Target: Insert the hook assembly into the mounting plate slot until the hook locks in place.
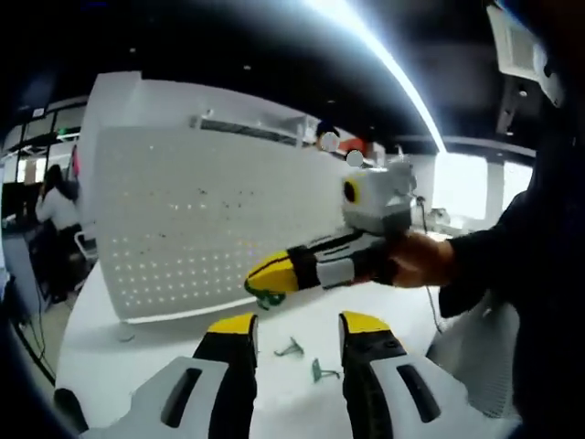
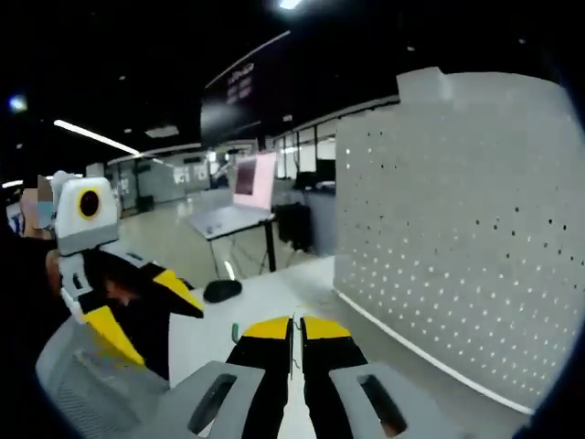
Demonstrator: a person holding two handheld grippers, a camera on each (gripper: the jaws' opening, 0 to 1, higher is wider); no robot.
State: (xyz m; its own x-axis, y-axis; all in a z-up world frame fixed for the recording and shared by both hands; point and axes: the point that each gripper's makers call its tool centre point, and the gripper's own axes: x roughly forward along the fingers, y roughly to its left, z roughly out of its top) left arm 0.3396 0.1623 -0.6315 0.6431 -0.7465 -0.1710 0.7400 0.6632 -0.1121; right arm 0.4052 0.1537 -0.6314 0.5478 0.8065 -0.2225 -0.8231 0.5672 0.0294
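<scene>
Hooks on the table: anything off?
Two green hooks lie loose on the white table, apart from the pegboard, none mounted. The right gripper holds a third green hook near the board. Nothing looks damaged or spilled.

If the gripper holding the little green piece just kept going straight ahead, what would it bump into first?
Probably the white pegboard. The right gripper, shut on a green hook, points toward the board in the left gripper view, with nothing visible between; depth is hard to judge.

Both views low over the white table (image 1: 110, 357), facing the shared pegboard (image 1: 201, 229) from opposite sides
</scene>
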